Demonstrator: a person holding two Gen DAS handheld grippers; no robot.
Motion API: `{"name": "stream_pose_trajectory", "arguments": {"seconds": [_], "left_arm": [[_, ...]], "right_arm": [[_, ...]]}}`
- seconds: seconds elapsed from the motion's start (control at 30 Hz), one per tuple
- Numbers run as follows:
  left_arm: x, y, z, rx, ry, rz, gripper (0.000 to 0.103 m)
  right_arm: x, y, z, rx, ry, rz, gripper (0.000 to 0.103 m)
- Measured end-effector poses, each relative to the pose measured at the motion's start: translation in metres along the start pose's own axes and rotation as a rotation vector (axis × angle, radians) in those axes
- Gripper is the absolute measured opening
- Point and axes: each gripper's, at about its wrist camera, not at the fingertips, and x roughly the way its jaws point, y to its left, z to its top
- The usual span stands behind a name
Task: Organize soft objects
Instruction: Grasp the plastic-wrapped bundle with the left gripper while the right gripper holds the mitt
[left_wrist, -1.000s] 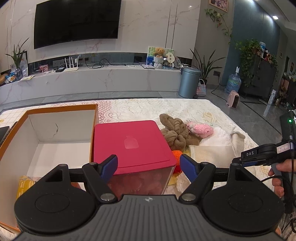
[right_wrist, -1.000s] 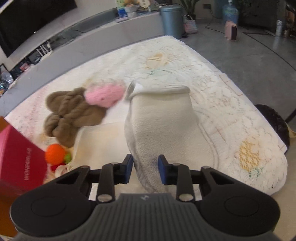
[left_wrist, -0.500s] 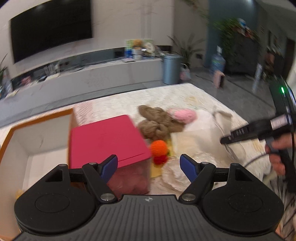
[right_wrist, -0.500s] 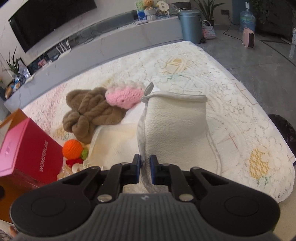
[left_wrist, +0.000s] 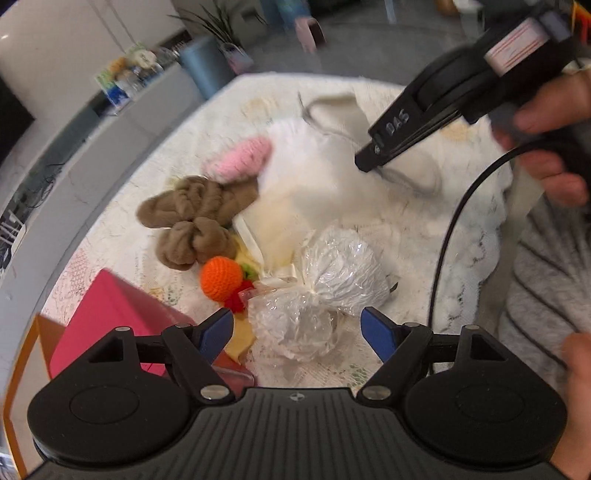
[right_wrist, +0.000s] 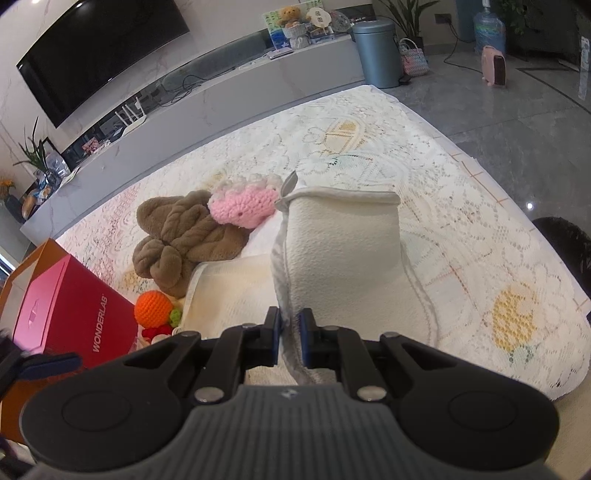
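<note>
A: What sits nearest the left gripper (left_wrist: 297, 328)?

B: A crinkled clear plastic bag of white stuffing (left_wrist: 317, 291) lies just beyond its blue fingers (left_wrist: 216, 326), which are spread wide with nothing pressed between them. The bag rests on the white lace cloth (right_wrist: 461, 236) that covers the bench.

A: And the right gripper (right_wrist: 290, 341)?

B: Its fingers (right_wrist: 274, 336) have just been closing and are now clenched on the near grey-trimmed edge of a cream terry towel (right_wrist: 343, 251), which rises from the fingers and drapes back down to the cloth. In the left wrist view a hand (left_wrist: 546, 136) holds that gripper at the far right.

A: What lies left of the towel?

B: A flat pale cream cloth (right_wrist: 236, 291) touches the towel's left side. Left of that sits an orange crocheted ball (right_wrist: 153, 308) with small red and green crocheted bits beside it, close to a pink-red box lettered WONDERLAB (right_wrist: 70, 314). The box leans against an orange-rimmed cardboard carton (right_wrist: 35, 254) at the far left.

A: Farther back?

B: A brown chunky knitted piece (right_wrist: 184, 236) lies beyond the ball, and a pink crocheted piece with a white fringe (right_wrist: 243, 205) rests on its far right end, touching the towel's upper corner.
</note>
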Motion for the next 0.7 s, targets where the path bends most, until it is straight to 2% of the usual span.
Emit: {"name": "stream_pose_trajectory", "arguments": {"seconds": [0.13, 0.27, 0.43, 0.67, 0.7], "left_arm": [[0.015, -0.001, 0.010, 0.059, 0.003, -0.042, 0.092], [0.030, -0.014, 0.014, 0.153, 0.047, -0.077, 0.092], [0.054, -0.024, 0.018, 0.254, 0.104, -0.055, 0.094], [0.082, -0.022, 0.024, 0.259, 0.161, -0.085, 0.098], [0.083, -0.021, 0.024, 0.248, 0.144, -0.085, 0.100]], "right_arm": [[0.000, -0.005, 0.000, 0.019, 0.003, 0.011, 0.009], [-0.002, -0.009, 0.001, 0.036, -0.004, 0.025, 0.009], [0.000, -0.008, 0.002, 0.038, 0.001, 0.019, 0.009], [0.001, -0.009, 0.001, 0.032, 0.004, 0.023, 0.009], [0.001, -0.009, 0.001, 0.034, 0.005, 0.025, 0.009]]}}
